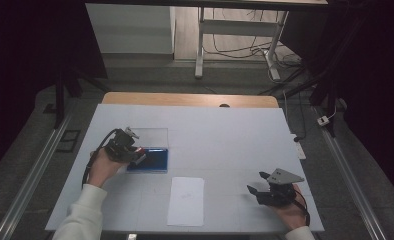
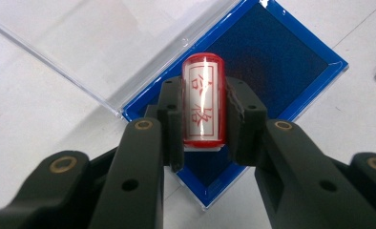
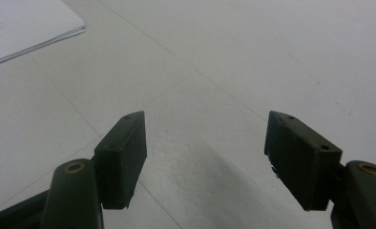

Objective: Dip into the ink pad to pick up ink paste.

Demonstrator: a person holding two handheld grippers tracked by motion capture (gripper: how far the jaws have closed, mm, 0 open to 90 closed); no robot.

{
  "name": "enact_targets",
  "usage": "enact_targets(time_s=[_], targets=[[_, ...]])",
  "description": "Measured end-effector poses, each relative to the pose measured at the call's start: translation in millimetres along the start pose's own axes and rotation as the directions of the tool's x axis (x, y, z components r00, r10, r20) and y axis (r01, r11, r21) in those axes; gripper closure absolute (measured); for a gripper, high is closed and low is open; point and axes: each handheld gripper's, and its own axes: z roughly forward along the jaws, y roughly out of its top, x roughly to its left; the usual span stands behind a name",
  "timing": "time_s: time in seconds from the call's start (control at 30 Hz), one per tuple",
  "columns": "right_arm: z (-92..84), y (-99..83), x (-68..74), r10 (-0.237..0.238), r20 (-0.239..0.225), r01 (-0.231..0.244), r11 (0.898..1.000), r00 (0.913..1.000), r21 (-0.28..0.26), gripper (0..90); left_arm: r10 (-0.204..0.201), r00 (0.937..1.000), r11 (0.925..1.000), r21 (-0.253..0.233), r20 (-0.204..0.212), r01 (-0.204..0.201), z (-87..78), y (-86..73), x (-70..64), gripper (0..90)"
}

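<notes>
In the high view the left gripper (image 1: 135,152) sits at about nine o'clock on the white table (image 1: 225,135), held in the person's left hand (image 1: 104,167), whose white sleeve (image 1: 82,215) comes in from the bottom edge. The forearm runs up toward one o'clock and the gripper points toward three o'clock and downward, over the left end of a blue ink pad (image 1: 152,160). The pad's clear lid (image 1: 152,136) lies folded back flat at the pad's twelve o'clock side.

In the left gripper view the jaws are clamped on a red cylindrical stamp (image 2: 203,100), one pad pressed on each flank. The stamp carries a white label with red characters on its side and stands lengthwise between the jaws, its far end toward the dark blue ink surface (image 2: 281,62). Whether its face touches the ink cannot be told. The blue frame (image 2: 336,67) of the pad lies as a diamond here, with the clear lid (image 2: 105,43) at ten o'clock.

The right gripper (image 1: 257,192) rests at about five o'clock on the table, in the right hand (image 1: 290,207), pointing toward nine o'clock. In the right gripper view its jaws stand wide apart with nothing between them, just bare table (image 3: 214,71) beneath.

A sheet of white paper (image 1: 186,201) lies at six o'clock, between the two hands, apart from both.
</notes>
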Motion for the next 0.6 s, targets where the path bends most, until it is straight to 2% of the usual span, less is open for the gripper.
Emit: enact_targets(time_s=[0.27, 0.6], targets=[[1.4, 0.4, 0.8, 0.001, -0.002, -0.001, 1.000, 1.0000, 0.007, 30.3, 0.009, 0.9992, 0.9983, 0.058, -0.039, -0.007, 4.0, 5.9, -6.8, 71.4], [3.6, 2.4, 4.0, -0.007, -0.008, 0.007, 1.000, 0.9999, 0.008, 30.3, 0.025, 0.9982, 0.9973, 0.070, -0.055, -0.021, 5.8, 7.0, -9.9, 71.6]])
